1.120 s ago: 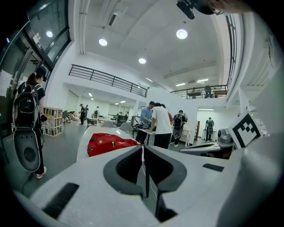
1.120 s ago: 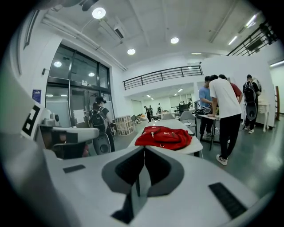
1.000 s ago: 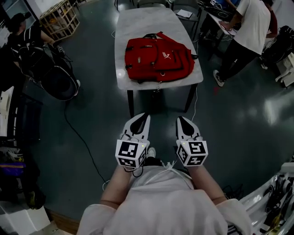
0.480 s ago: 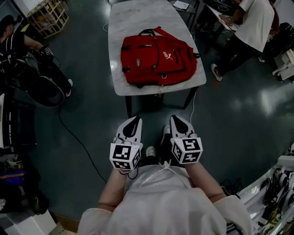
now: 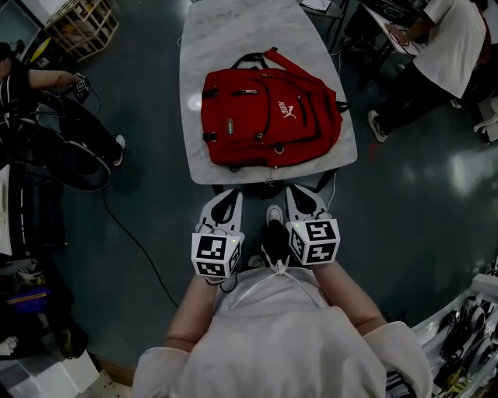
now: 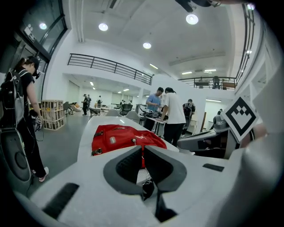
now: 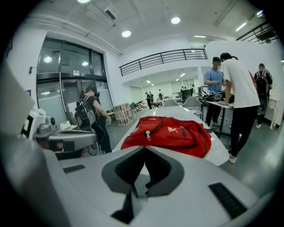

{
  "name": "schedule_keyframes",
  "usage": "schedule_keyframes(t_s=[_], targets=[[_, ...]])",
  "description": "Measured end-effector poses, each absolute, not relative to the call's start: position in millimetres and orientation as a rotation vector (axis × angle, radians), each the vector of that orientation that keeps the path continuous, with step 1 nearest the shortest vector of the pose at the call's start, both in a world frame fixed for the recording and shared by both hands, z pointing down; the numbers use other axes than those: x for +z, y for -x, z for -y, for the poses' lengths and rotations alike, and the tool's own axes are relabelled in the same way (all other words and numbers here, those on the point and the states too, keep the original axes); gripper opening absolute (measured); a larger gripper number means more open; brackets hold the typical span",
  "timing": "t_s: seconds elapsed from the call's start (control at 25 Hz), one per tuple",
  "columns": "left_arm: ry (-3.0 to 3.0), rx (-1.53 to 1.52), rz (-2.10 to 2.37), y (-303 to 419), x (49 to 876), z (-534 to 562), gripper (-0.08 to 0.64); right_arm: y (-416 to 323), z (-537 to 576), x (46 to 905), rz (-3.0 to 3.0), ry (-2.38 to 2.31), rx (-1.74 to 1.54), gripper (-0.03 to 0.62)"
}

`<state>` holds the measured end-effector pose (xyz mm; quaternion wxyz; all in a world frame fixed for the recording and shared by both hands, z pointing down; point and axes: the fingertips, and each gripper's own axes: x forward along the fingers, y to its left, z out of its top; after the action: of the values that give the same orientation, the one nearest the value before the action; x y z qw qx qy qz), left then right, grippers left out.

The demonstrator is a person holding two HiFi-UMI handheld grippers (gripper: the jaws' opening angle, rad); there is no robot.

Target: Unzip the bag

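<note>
A red backpack (image 5: 268,116) lies flat on a white marble table (image 5: 233,31), zippers closed, black handle toward the far side. My left gripper (image 5: 228,196) and right gripper (image 5: 299,192) are held side by side just short of the table's near edge, both shut with nothing between their jaws. In the left gripper view the backpack (image 6: 124,136) lies straight ahead beyond the shut left gripper (image 6: 143,147). The right gripper view shows the backpack (image 7: 171,133) and a silver zipper pull (image 7: 145,135) beyond the shut right gripper (image 7: 144,148).
A person in a white shirt (image 5: 459,47) stands at another table on the right. Another person in black (image 5: 47,85) stands at the left near a wooden crate (image 5: 78,23). A cable (image 5: 132,233) runs across the dark floor. Clutter lies at the lower left and lower right.
The table and backpack have come closer. Both grippers, still shut and side by side, now sit right at the table's near edge.
</note>
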<state>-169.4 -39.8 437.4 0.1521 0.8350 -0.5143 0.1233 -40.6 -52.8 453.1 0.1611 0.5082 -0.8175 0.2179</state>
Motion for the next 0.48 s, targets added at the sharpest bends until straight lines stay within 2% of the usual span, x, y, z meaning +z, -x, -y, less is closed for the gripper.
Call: schedule_keyframes(t_s=[0.48], targets=[[-2.278, 0.464, 1.428, 142.8, 501.8, 135.5, 0.031, 41.9, 127.9, 532.7, 2.215, -1.22, 0.849, 0.028]])
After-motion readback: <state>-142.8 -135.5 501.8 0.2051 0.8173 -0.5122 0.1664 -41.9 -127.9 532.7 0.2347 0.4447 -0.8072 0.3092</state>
